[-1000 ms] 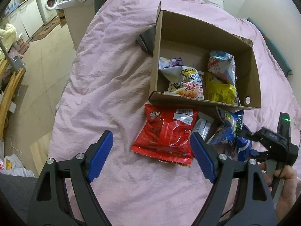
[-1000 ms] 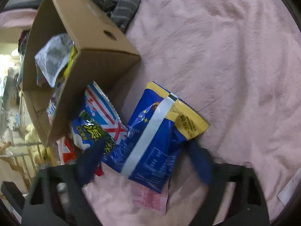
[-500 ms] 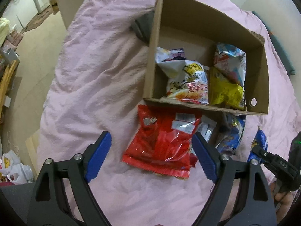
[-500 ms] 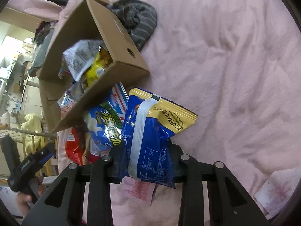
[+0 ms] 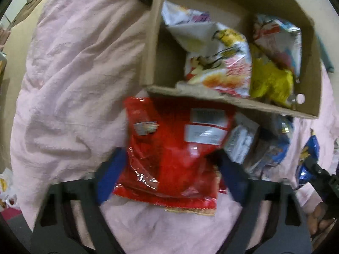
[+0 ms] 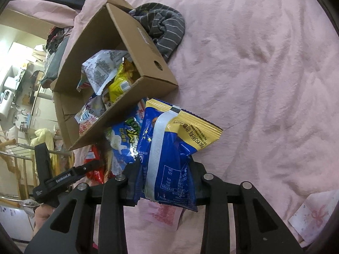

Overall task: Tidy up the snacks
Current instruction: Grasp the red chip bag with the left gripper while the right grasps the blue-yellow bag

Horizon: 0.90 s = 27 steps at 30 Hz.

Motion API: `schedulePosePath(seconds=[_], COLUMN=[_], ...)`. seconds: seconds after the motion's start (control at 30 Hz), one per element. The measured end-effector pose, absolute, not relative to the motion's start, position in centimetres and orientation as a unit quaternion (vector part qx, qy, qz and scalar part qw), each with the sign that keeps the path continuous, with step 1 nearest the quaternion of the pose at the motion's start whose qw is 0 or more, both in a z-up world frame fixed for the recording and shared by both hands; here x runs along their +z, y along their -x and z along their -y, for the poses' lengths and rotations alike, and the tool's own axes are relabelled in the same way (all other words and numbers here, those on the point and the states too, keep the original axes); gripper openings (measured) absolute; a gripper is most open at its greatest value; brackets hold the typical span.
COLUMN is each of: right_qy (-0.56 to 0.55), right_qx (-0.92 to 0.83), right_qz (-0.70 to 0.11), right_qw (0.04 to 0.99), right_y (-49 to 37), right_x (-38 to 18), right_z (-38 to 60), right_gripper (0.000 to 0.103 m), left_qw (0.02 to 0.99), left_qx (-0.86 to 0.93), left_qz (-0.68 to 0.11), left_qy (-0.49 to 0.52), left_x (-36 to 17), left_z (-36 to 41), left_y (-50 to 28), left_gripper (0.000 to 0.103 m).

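The left gripper (image 5: 169, 169) straddles the red bag (image 5: 175, 154) lying just outside the cardboard box (image 5: 211, 99), jaws closing across its width. The right gripper (image 6: 165, 182) pinches the blue bag (image 6: 169, 154) beside that box.

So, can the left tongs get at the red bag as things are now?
Probably yes. The left tongs are closing with the red bag between the blue pads, and nothing lies on top of the bag. Only its far edge tucks under the box, which might drag slightly on lifting.
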State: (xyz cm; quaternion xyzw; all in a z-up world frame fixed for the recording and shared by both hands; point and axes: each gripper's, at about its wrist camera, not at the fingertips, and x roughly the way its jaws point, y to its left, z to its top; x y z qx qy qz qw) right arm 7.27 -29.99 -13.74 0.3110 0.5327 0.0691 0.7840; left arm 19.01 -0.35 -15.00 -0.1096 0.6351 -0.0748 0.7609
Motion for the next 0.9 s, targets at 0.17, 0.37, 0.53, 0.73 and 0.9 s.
schedulePosePath(seconds=[0.17, 0.37, 0.53, 0.73, 0.9], right_qy=[-0.315, -0.311, -0.308, -0.311, -0.297], right_qx=[0.080, 0.097, 0.110, 0.123, 0.134], right_qz=[-0.530, -0.524, -0.516, -0.505, -0.499], right_qw=[0.783, 0.787, 0.792, 0.796, 0.803], right_y=[-7.1, -6.9, -6.1, -5.2, -5.2], right_x=[-13.4, -12.7, -11.8, -11.2, -10.5], right_z=[29.7, 29.2, 28.7, 28.3, 27.5], right_gripper=[0.035, 0.035, 0.035, 0.035, 0.035], left_qw=[0.770, 0.772, 0.790, 0.814, 0.833], left_qx=[-0.091, -0.078, -0.063, -0.047, -0.052], left_qz=[-0.624, -0.621, -0.602, -0.572, -0.542], left_qy=[0.096, 0.107, 0.096, 0.090, 0.096], left_x=[-13.8, -12.1, -10.4, -8.3, -5.6], left_z=[1.0, -0.3, -0.6, -1.7, -2.4], left_y=[-17.8, -15.1, -12.6, -10.6, -9.6], left_gripper=[0.042, 0.019, 0.013, 0.008, 0.007])
